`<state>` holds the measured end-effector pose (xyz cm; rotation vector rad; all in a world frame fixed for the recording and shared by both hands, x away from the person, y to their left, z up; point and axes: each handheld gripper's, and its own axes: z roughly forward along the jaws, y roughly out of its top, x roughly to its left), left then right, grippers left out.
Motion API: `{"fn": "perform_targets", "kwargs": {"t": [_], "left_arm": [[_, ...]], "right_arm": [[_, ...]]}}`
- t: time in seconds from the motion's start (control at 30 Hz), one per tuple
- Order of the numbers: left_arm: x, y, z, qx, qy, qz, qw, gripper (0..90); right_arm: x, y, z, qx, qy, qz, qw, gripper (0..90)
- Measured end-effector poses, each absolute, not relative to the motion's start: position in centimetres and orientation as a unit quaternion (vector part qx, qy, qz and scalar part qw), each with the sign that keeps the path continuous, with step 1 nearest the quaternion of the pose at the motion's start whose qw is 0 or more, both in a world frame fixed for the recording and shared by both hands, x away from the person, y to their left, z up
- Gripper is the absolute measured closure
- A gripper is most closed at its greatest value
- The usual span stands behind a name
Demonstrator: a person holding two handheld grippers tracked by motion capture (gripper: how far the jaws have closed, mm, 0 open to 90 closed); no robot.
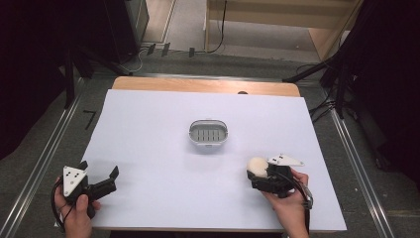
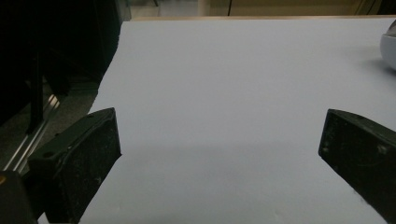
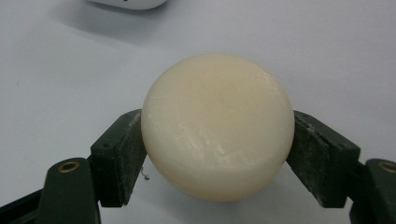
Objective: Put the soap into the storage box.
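Note:
A round cream-coloured bar of soap [image 3: 217, 126] sits pinched between the two black jaws of my right gripper [image 3: 217, 140]. From above, the soap [image 1: 256, 165] and the right gripper [image 1: 255, 173] are at the table's front right. A small white soap dish [image 1: 208, 134] with a slotted grey floor stands at the table's middle, up and left of the soap. Its edge [image 2: 388, 46] appears at the far right of the left gripper view. My left gripper [image 1: 101, 174] is at the front left, jaws wide apart over bare table, holding nothing.
The table is covered by a white sheet [image 1: 148, 139], with a wooden strip [image 1: 203, 85] along the far edge. Dark stands and cables [image 1: 327, 74] surround the table on the grey floor. Metal rails [image 1: 44, 158] run along both sides.

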<state>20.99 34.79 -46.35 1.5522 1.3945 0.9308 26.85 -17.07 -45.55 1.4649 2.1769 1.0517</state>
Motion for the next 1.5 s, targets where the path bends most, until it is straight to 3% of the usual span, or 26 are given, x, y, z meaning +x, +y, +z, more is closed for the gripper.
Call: {"fn": "perform_targets", "kwargs": {"t": [1.5], "left_arm": [[21.0, 34.8, -46.3, 0.619, 0.556, 0.369, 0.414, 0.0]], "right_arm": [[30.2, -12.3, -43.4, 0.492, 0.768, 0.385, 0.14, 25.3]]}}
